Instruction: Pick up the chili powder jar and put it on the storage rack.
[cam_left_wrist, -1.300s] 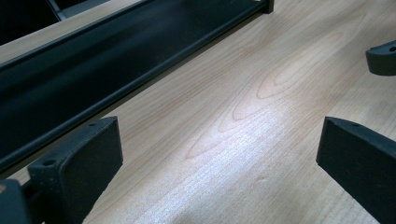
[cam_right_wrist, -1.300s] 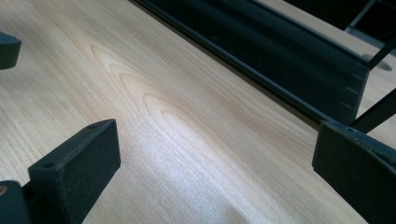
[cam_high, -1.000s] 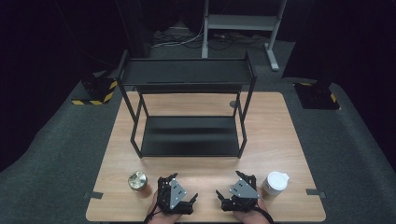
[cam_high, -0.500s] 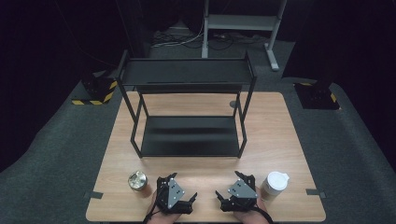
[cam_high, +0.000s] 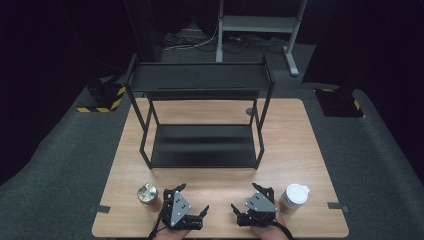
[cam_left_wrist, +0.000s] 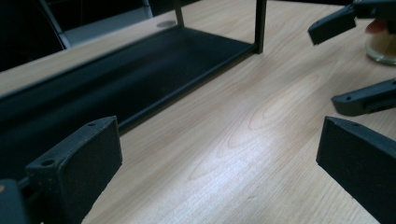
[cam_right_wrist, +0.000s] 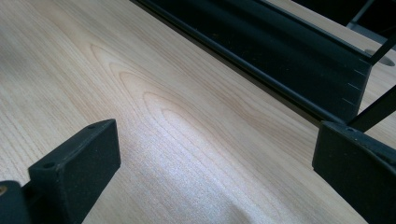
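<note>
My left gripper (cam_high: 194, 198) rests open near the table's front edge, right of a metal tin can (cam_high: 146, 194). In the left gripper view the left gripper (cam_left_wrist: 219, 158) holds nothing between its wide-apart jaws, only bare wood. My right gripper (cam_high: 243, 196) is open too, just left of a white lidded cup (cam_high: 294, 197). The right gripper (cam_right_wrist: 215, 158) faces the rack's lower tier (cam_right_wrist: 280, 51) with nothing between its jaws. The right gripper's black fingers (cam_left_wrist: 336, 23) and the cup (cam_left_wrist: 383, 46) appear at the upper right of the left gripper view.
A black two-tier metal rack (cam_high: 200, 82) stands across the middle and back of the wooden table (cam_high: 300, 145); its lower tier (cam_high: 202, 145) lies on the tabletop. Dark floor, black-and-yellow weights (cam_high: 102, 97) and a grey stand (cam_high: 260, 25) lie beyond the table.
</note>
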